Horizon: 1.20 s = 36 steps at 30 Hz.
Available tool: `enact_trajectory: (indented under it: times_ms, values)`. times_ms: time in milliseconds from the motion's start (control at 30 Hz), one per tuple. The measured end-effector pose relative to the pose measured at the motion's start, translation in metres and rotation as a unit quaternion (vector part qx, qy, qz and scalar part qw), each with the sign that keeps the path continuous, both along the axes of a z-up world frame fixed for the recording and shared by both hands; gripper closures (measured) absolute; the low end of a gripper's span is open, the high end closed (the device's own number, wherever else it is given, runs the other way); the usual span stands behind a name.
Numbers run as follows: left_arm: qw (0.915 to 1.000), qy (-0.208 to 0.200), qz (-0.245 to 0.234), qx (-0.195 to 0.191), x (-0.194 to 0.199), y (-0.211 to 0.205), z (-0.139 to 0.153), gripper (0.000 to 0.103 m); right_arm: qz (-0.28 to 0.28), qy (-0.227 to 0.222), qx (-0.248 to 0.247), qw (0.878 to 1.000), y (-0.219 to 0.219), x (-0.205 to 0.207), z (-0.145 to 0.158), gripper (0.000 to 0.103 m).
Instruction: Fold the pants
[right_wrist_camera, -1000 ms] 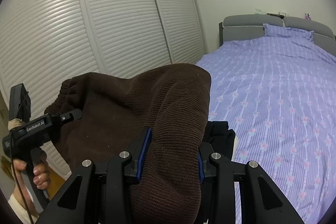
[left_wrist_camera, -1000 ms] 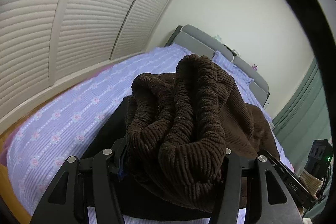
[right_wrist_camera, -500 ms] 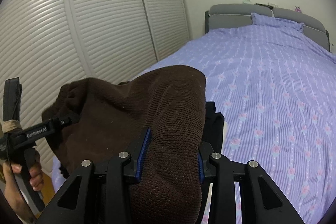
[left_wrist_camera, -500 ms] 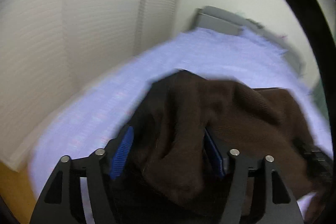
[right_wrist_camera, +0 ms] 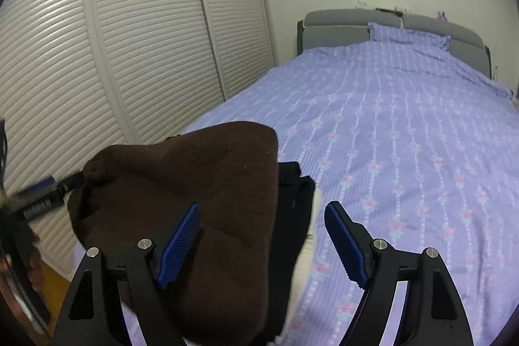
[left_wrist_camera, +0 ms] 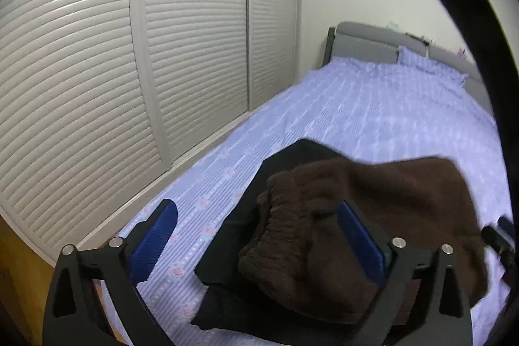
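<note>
On bed (right_wrist_camera: 405,125) near edge: brown pants (right_wrist_camera: 194,190) released, both claws just spreading; lavender spread clear beyond.

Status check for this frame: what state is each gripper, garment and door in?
left gripper: open, jaws just opened, nothing clamped
right gripper: open, jaws just opened, released
brown pants: folded, resting on the pile
black garment: folded, underneath
wardrobe doors: closed

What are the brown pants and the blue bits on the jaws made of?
Brown pants: soft ribbed cloth, likely corduroy or a knit; fine ridges, matte. Blue pads: probably rubber or plastic; matte, with a bumpy grid and toothed edge.
</note>
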<state>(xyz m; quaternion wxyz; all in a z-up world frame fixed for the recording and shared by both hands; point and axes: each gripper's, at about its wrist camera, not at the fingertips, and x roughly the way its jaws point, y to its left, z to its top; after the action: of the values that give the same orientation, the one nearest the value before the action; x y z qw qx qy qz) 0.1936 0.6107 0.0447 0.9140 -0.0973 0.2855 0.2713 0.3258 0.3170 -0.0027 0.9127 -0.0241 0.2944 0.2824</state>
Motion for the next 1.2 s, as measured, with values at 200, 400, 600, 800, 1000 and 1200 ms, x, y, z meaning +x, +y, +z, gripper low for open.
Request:
enact_trajectory:
  times_ms: [200, 400, 600, 800, 1000, 1200]
  values:
    - [0.9995, -0.019, -0.016, 0.02, -0.028, -0.04, 0.031, 0.002, 0.014, -0.022, -0.003, 1.0, -0.036, -0.033, 0.02, 0.014]
    - [0.9943, -0.016, -0.063, 0.084, -0.07, -0.119, 0.046, 0.0, 0.02, -0.046, 0.0, 0.999, -0.097, -0.078, 0.04, 0.007]
    - [0.9863, -0.03, -0.124, 0.105, -0.113, -0.204, 0.056, 0.0, 0.004, -0.072, -0.013, 0.997, -0.165, -0.126, 0.052, 0.007]
    - [0.9784, -0.05, -0.168, 0.109, -0.146, -0.273, 0.049, 0.0, -0.025, -0.07, -0.01, 0.997, -0.243, -0.173, 0.053, 0.007]
    - [0.9698, -0.049, -0.2, 0.13, -0.172, -0.354, 0.024, 0.0, -0.064, -0.074, -0.021, 0.995, -0.312, -0.212, 0.042, 0.007]
    - [0.9583, -0.047, -0.263, 0.101, -0.192, -0.43, 0.007, 0.0, -0.109, -0.072, -0.022, 0.991, -0.389, -0.252, 0.027, 0.007]
